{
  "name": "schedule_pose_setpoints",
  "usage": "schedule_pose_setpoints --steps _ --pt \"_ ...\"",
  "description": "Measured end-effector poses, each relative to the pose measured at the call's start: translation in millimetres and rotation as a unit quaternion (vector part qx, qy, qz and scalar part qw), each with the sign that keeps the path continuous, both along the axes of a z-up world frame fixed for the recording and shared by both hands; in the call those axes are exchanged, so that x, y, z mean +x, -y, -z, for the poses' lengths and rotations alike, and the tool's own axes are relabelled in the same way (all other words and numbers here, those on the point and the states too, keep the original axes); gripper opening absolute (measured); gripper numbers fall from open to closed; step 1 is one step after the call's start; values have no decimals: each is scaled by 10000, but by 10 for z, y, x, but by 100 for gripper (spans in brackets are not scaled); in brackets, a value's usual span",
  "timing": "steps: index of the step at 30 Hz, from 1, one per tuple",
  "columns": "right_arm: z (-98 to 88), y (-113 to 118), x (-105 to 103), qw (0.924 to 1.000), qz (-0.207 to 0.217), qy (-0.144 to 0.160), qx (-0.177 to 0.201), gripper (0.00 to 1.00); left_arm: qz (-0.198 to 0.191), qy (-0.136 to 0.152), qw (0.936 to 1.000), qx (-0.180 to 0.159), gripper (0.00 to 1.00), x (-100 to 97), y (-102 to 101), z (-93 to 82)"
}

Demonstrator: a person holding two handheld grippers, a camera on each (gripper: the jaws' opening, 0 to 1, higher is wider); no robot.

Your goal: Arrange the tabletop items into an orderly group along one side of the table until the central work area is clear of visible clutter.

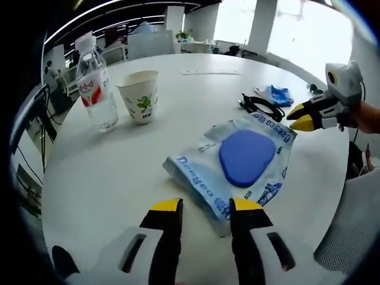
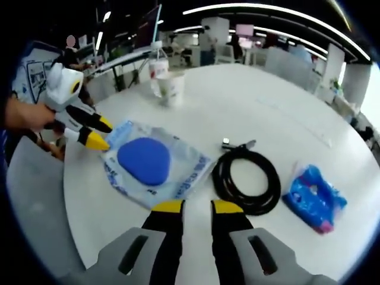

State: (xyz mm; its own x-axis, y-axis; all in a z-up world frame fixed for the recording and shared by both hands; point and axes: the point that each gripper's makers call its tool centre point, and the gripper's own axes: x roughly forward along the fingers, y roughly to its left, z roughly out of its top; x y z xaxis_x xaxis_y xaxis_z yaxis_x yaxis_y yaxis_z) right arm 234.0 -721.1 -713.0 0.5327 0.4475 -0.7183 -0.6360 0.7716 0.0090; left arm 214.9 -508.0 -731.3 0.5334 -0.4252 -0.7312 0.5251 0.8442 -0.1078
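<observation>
Clutter sits mid-table: a plastic pouch (image 1: 237, 169) with a blue pad, a coiled cable (image 2: 246, 178) and a blue packet (image 2: 314, 199), while bottle (image 1: 98, 89) and paper cup (image 1: 140, 95) stand together nearer one edge. Left gripper (image 1: 205, 208) hovers spread at the pouch's near edge; right gripper (image 2: 196, 208), jaws parted and holding nothing, seems just short of it. Slick film could slide or crumple when pinched.

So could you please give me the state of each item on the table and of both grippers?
Water bottle: upright, capped.
Paper cup: upright, beside the bottle.
Mask packet: lying flat, not gripped.
Black cable: coiled, flat on the table.
Blue packet: lying flat, crumpled.
Left gripper: open, at the mask packet's near edge.
Right gripper: open, holding nothing.
</observation>
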Motion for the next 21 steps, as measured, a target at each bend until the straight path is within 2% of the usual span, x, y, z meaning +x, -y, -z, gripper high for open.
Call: schedule_pose_setpoints --steps 7,11,14,17,21 --pt "-33 76 101 9999 -3 94 -41 20 -87 177 9998 95 44 49 -35 -61" --pt "-51 97 139 9999 10 117 -30 22 -78 397 9989 220 51 97 -34 -155" --pt "-64 127 175 9998 64 177 -38 27 -41 550 9980 303 54 168 -27 -193" --pt "-85 181 217 9995 158 259 -51 32 -81 627 9977 253 57 231 24 -266" --pt "-112 258 244 9991 303 287 -37 35 -24 681 9974 215 57 297 120 -318"
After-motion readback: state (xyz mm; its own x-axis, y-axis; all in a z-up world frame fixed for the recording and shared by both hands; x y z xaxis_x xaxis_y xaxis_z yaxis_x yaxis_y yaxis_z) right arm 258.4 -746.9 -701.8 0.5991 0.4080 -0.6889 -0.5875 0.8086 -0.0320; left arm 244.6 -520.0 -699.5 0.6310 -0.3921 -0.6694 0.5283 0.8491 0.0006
